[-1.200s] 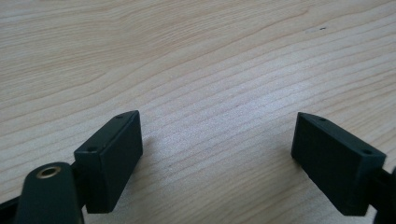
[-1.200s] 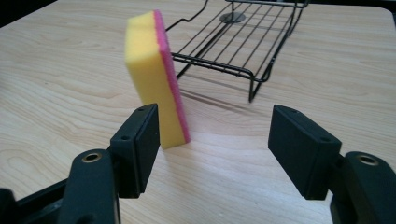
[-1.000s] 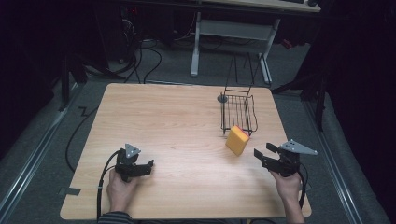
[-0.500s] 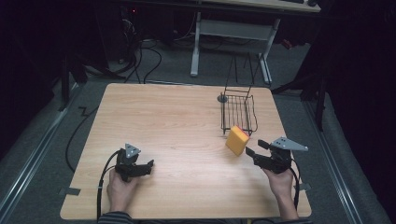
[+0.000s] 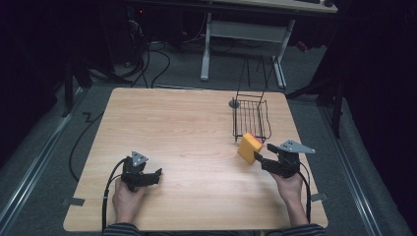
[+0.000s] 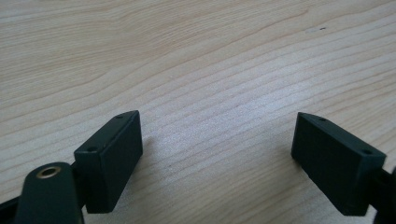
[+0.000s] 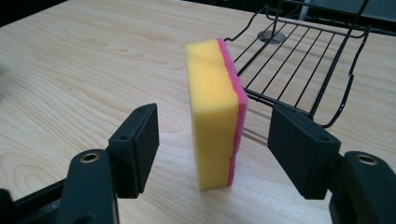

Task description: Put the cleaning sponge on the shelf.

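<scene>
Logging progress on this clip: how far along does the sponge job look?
Early. Done: the right tool is lined up, its open jaws on either side of the upright sponge, not yet closed. In hand: nothing; the left tool is open over bare table. Left: the grasp, and probably moving the sponge into the wire basket.

1. The surface (image 5: 196, 142) is lit evenly from above; the room around it is very dark.
2. Both gripper views are bright, with soft short shadows.
3. The near tongs look slightly blurred; the high view is grainy.
</scene>
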